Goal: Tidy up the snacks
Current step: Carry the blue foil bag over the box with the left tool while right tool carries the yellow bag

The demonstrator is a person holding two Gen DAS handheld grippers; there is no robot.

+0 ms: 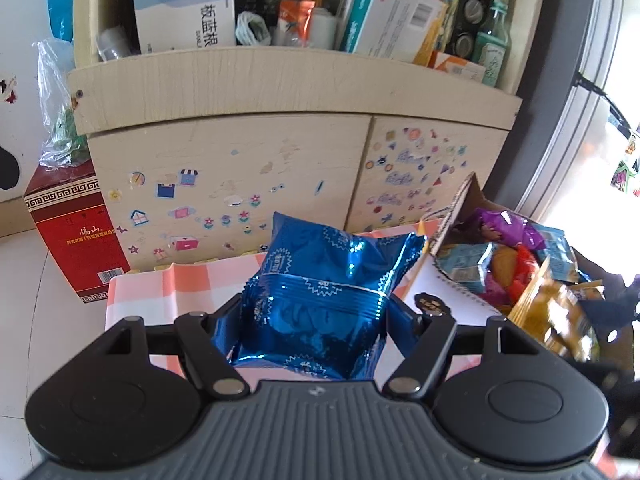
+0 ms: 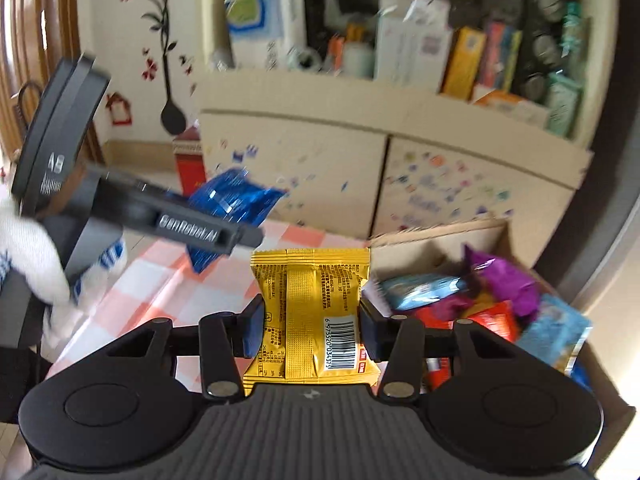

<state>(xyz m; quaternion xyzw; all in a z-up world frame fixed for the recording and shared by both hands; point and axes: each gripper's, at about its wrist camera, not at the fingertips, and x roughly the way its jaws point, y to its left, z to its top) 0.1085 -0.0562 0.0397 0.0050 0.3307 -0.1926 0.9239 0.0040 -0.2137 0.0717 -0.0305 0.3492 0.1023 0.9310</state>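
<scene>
Clamped in the right hand-held gripper, a yellow packet; the left hand-held gripper grips a blue packet. Sorting underway; next, placing each, perhaps the snack box at two o'clock.

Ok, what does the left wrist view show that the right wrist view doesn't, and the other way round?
Only the left wrist view: the left gripper head-on, its fingers closed on the blue packet, and a clear plastic bag atop the red box.

Only the right wrist view: the yellow packet sharp, barcode side up, clamped in the right gripper, plus a white-gloved hand and the flower wall decal.

Both: the checked tablecloth, the stickered cabinet and the cardboard box of snacks.
</scene>
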